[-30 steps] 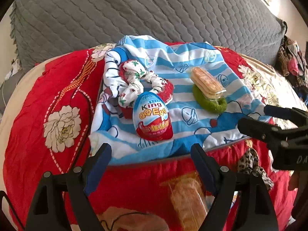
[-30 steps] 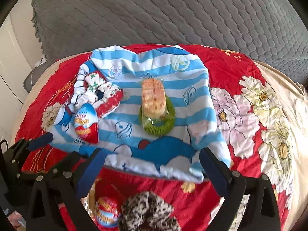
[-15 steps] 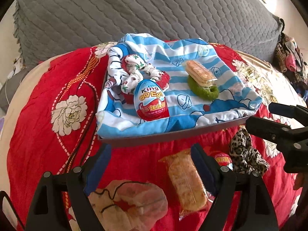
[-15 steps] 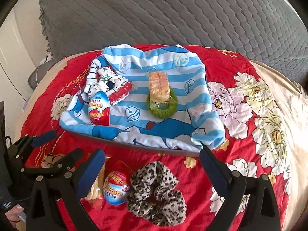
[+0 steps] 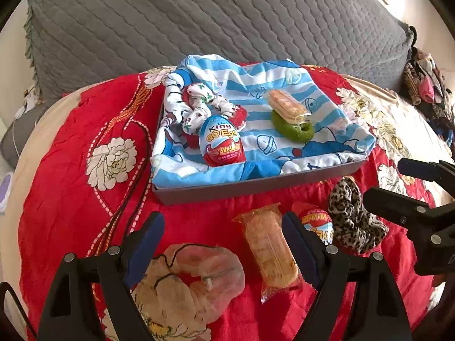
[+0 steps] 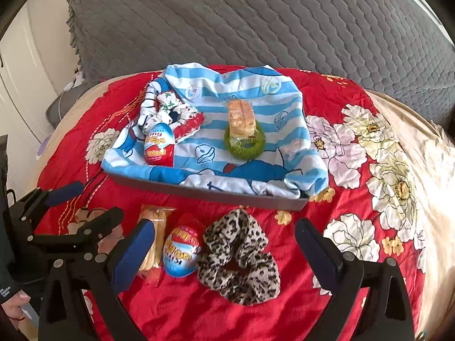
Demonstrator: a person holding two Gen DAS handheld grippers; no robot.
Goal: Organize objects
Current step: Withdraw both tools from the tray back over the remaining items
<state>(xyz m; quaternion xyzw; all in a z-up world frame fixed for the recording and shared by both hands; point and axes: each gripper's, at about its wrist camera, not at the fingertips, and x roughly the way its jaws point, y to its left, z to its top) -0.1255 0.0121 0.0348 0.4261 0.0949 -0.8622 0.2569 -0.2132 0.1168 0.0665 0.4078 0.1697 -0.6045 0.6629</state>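
left gripper (image 5: 221, 227): wide open, holds nothing; wrapped biscuit (image 5: 270, 253) just inside its right finger, pale scrunchie (image 5: 190, 281) low between the fingers
right gripper (image 6: 224, 238): wide open, empty; leopard scrunchie (image 6: 239, 258) and toy egg (image 6: 182, 250) lie between the fingers on the red quilt (image 6: 312, 99)
tray (image 6: 199, 191): beyond both, striped cloth liner, holding King egg (image 5: 221, 145), floral scrunchie (image 5: 204, 105), biscuit pack on green scrunchie (image 5: 293, 129)
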